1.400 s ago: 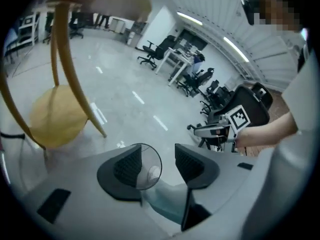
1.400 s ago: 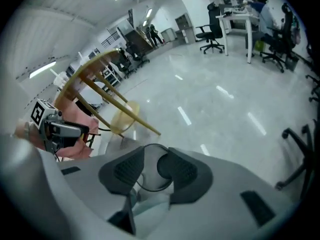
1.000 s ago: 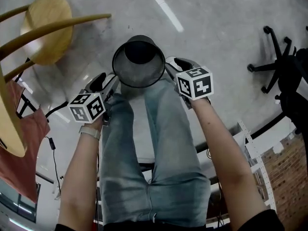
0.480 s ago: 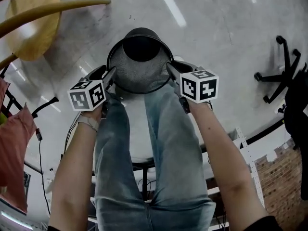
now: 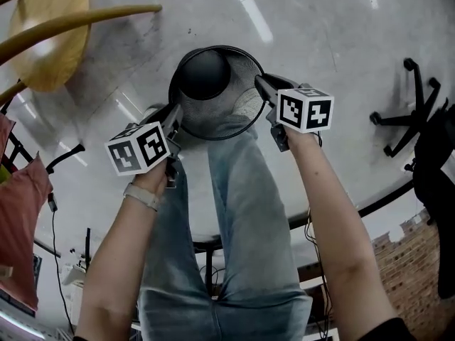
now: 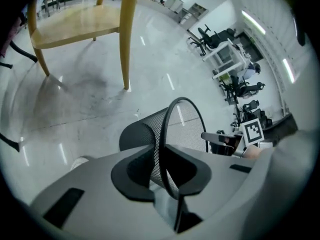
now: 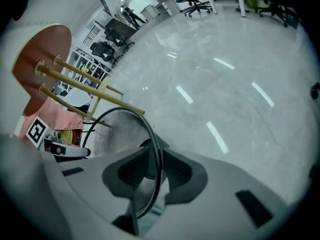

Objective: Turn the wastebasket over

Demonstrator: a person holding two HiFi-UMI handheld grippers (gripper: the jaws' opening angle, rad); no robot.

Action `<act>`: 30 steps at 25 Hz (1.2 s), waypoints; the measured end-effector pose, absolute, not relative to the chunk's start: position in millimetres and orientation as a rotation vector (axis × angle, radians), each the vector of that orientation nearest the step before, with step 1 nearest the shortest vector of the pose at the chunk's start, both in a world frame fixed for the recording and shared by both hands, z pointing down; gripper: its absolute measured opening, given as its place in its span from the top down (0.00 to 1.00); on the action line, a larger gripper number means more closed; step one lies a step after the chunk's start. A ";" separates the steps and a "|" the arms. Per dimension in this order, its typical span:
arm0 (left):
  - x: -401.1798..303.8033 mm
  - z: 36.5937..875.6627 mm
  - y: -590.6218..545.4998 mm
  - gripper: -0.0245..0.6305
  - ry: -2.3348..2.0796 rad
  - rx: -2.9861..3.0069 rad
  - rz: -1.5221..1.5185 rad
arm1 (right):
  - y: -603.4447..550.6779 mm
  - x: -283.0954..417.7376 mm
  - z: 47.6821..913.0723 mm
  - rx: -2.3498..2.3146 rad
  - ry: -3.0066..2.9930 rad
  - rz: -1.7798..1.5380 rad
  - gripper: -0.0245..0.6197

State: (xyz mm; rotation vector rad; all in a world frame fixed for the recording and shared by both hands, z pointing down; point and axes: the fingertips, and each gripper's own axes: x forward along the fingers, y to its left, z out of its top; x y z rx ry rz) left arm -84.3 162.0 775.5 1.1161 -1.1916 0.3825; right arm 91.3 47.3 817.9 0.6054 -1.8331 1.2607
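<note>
1. Two-sided hold on the wastebasket [image 5: 213,94]: black wire mesh with a round rim, mouth turned up toward the head camera, solid dark bottom visible inside.
2. At the wastebasket's left rim, the left gripper [image 5: 173,124], closing its jaws with the rim wire and a strip of mesh wall between the pads, pads pressed against them.
3. At the wastebasket's right rim, directly opposite, the right gripper [image 5: 261,85], likewise closing its jaws with the rim wire and mesh pinched between the pads.
4. Seen tilted in both gripper views, with the bottom pointing away from the jaws. Unclear whether that bottom touches the floor [image 5: 320,34].
5. Just behind the wastebasket, on the person's side: legs in blue jeans [image 5: 242,212], partly overlapped by the lower rim.
6. Up and left of the wastebasket: a wooden chair [image 5: 50,34], close by but apart.
7. Well to the right of the wastebasket: a black office-chair base [image 5: 409,112].
8. Far to the lower left of the wastebasket: a red cloth [image 5: 21,226].
</note>
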 end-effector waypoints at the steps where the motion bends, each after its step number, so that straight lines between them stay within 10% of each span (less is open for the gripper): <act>1: -79.2 772.2 156.9 0.85 -1.194 1.102 0.382 | 36.4 92.5 815.2 0.597 -1.852 1.228 0.81; 6: -57.9 762.2 128.2 0.84 -1.206 1.050 0.401 | 17.0 76.2 769.0 0.377 -2.036 1.001 0.60; 15: -30.6 755.9 73.1 0.81 -1.227 0.985 0.276 | 162.0 53.2 749.3 -0.394 -2.014 0.386 0.60; 18: -24.8 752.6 63.8 0.81 -1.229 0.980 0.233 | 146.3 57.7 765.8 -0.261 -2.003 0.238 0.91; 30: -77.1 710.4 97.1 0.80 -1.361 1.162 0.122 | 87.7 49.1 759.8 -0.311 -2.123 0.695 0.94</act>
